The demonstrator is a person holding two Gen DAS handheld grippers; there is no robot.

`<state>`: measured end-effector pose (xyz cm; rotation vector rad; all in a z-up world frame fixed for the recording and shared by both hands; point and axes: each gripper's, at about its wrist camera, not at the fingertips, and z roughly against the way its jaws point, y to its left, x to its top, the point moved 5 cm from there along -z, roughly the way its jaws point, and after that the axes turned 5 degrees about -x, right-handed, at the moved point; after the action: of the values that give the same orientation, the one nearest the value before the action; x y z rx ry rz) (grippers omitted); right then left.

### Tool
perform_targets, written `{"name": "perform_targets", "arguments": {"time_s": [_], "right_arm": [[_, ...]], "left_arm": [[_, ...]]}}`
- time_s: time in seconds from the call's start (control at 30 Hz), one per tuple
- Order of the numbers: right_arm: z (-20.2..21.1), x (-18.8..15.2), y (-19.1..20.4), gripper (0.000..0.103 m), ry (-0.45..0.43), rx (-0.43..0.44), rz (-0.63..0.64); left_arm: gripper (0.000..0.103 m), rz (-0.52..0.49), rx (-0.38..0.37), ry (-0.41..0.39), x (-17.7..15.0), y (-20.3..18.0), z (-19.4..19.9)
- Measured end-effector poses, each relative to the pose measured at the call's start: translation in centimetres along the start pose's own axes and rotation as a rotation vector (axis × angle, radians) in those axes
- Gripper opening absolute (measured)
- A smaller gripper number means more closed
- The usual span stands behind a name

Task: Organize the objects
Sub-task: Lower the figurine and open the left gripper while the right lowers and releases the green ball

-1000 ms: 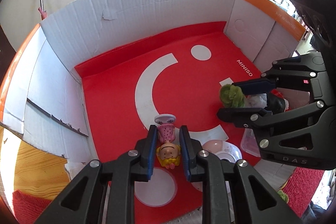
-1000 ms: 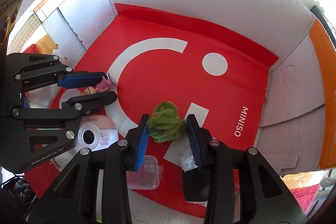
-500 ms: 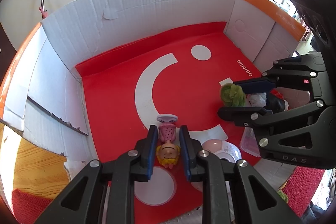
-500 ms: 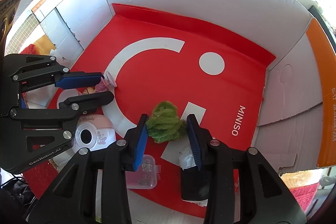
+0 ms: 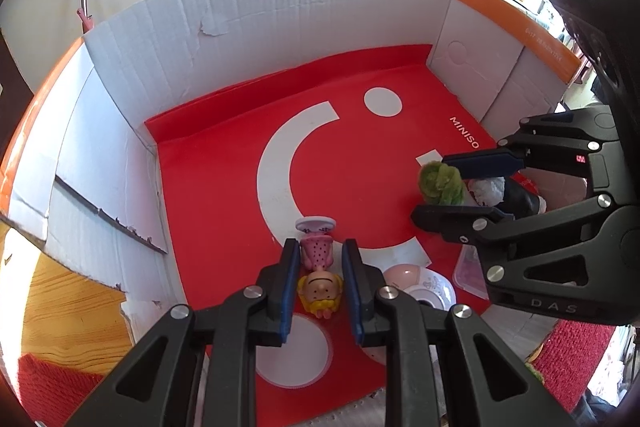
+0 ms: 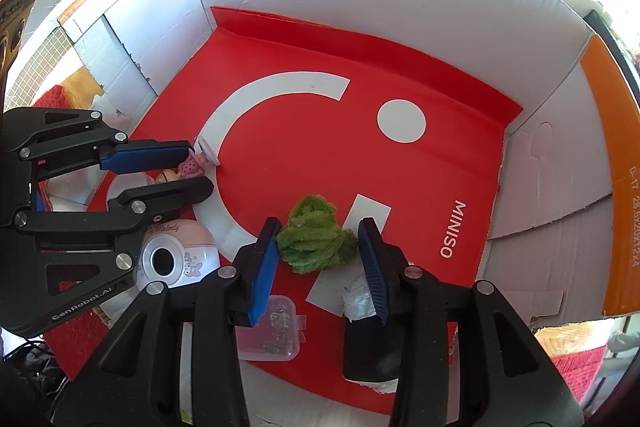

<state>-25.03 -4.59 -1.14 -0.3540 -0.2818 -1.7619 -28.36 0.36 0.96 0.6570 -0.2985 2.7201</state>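
Observation:
A small doll (image 5: 318, 267) with yellow hair, a pink dotted dress and a round white base lies head toward me on the red mat (image 5: 224, 187). My left gripper (image 5: 320, 247) is shut on the doll, its pads against both sides; the right wrist view shows the same grip from the side (image 6: 198, 167). A fuzzy green tuft (image 6: 314, 245) rests on the mat between the fingers of my right gripper (image 6: 319, 227). Its jaws are opening, and a thin gap shows at the right pad. In the left wrist view the right gripper (image 5: 430, 189) straddles the tuft (image 5: 440, 183).
White cardboard box walls (image 5: 280, 27) with orange edges enclose the mat on three sides. A pink and white round device (image 6: 176, 255), a small clear plastic box (image 6: 272, 327) and a black object with crumpled white material (image 6: 368, 343) lie near the front edge.
The right gripper's jaws have spread a little, and the green tuft has loosened and widened between them. The left gripper and the doll have stayed put.

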Motion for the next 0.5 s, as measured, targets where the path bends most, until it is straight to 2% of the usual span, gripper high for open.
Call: {"name": "perform_targets", "arguments": {"time_s": [0.5], "right_arm": [[0.62,-0.54,-0.74,0.042,-0.002,0.001,-0.007]], "left_arm": [[0.025,0.013,-0.008,-0.009,0.22,-0.38,-0.54]]}}
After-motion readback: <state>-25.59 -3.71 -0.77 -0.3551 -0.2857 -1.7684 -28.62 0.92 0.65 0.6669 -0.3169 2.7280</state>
